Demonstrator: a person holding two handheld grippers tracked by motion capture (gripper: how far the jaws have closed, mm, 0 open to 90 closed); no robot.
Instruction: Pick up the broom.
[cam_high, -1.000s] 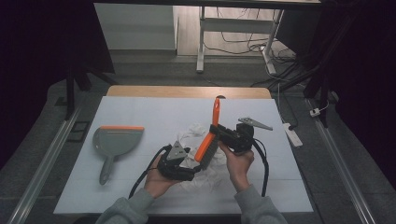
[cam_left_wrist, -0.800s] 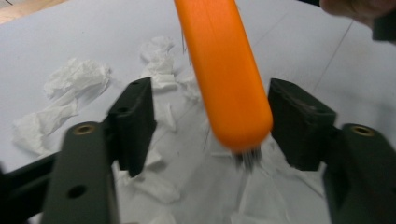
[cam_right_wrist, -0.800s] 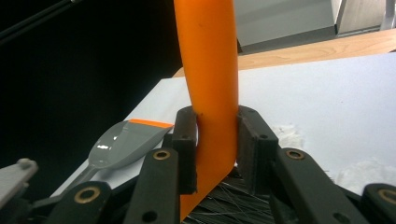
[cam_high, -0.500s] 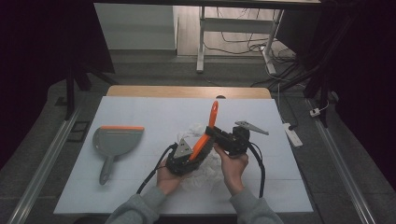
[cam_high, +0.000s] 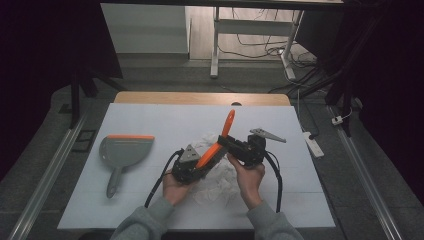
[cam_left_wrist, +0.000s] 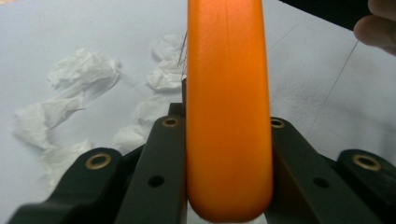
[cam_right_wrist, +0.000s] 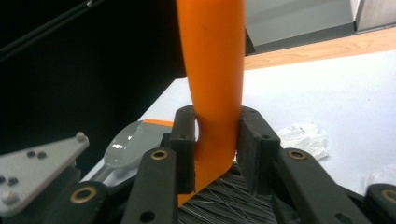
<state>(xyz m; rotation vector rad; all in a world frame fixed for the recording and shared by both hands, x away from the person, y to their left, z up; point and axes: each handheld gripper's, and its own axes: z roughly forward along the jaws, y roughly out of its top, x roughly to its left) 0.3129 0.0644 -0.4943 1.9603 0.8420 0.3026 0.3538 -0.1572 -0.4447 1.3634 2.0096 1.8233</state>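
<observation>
White table (cam_high: 150, 200) in mid frame bears crumpled tissue (cam_high: 220, 180); both tongs, left (cam_high: 200, 165) and right (cam_high: 227, 145), squeeze the orange brush (cam_high: 222, 135), which might slip if either lets go.

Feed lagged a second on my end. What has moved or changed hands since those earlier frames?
The orange brush and both hands shifted slightly left and toward the person, over the crumpled tissues. The left gripper came in closer, and in its own view its jaws are now shut on the handle. The right gripper stays clamped on it near the bristles. The grey dustpan has not moved.
</observation>
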